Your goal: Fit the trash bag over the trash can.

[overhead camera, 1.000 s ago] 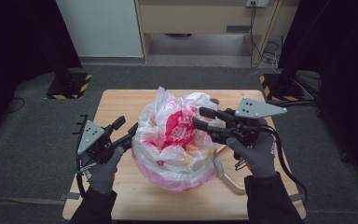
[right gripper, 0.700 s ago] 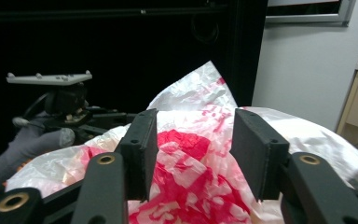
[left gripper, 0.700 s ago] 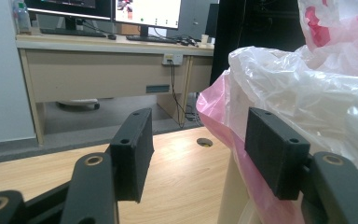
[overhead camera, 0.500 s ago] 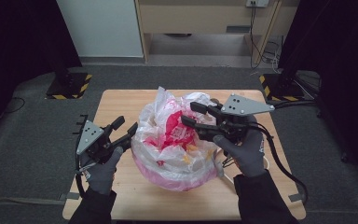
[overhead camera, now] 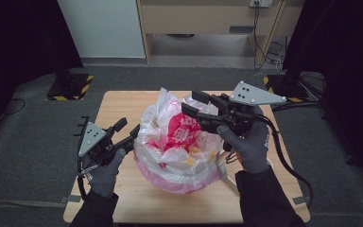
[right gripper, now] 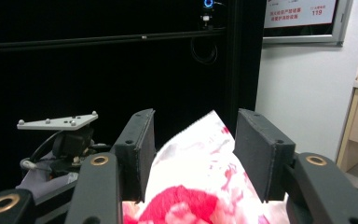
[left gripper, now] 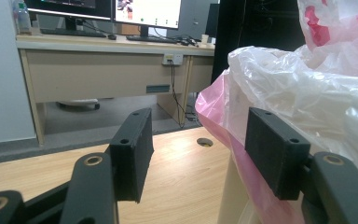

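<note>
Clearly both grippers stand with jaws apart. On the wooden table (overhead camera: 123, 101), a bin lined with a pink bag (overhead camera: 179, 172) holds bunched clear plastic and a red-and-white printed bag (overhead camera: 177, 130) rising from its middle. The right gripper (overhead camera: 192, 103) hovers over that printed bag (right gripper: 193, 154), whose peak pokes up between its spread fingers (right gripper: 137, 140) without being pinched. The left gripper (overhead camera: 127, 128) sits just beside the bin's left side, one finger (left gripper: 272, 149) against the liner (left gripper: 223, 112). Plastic hides the bin's contents.
</note>
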The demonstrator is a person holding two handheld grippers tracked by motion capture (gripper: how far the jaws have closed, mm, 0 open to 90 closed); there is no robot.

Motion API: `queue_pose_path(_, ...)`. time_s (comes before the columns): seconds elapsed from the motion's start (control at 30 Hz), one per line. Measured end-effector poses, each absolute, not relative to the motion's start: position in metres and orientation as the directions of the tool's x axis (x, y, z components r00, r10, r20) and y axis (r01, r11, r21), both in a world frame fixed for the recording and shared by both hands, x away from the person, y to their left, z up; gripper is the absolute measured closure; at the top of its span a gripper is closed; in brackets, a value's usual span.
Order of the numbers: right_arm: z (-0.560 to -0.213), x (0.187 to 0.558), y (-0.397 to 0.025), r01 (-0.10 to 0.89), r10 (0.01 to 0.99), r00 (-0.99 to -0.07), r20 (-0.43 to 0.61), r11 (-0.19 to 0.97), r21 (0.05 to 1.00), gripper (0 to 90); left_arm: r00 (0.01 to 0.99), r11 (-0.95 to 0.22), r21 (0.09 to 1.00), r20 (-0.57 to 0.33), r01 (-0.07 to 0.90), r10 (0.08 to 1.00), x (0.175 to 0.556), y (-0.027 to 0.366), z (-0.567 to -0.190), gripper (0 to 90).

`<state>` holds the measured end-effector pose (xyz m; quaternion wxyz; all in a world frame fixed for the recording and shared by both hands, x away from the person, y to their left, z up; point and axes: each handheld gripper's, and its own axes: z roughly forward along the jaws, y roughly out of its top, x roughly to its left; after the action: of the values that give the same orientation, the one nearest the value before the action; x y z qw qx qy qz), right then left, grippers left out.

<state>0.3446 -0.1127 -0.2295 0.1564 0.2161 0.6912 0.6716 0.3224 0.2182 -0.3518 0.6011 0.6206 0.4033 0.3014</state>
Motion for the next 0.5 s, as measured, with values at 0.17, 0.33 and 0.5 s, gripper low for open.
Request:
queue_pose_path(0.17,-0.225,0.347,-0.101,0.084,0.505,-0.861,0.07,0.005,0.996,46.8,0.492,0.048,0.989,-0.11,0.137,0.863,0.322,0.219,-0.352,41.1)
queue_pose_path(0.33,-0.223,0.348,-0.089,0.079,0.504,-0.862,0.063,0.011,0.997,46.7,0.495,0.058,0.989,-0.121,0.139,0.86,0.322,0.218,-0.352,41.0)
queue_pose_path(0.5,-0.222,0.35,-0.079,0.08,0.501,-0.863,0.068,0.003,0.997,46.6,0.495,0.058,0.988,-0.12,0.14,0.861,0.323,0.218,-0.352,41.0)
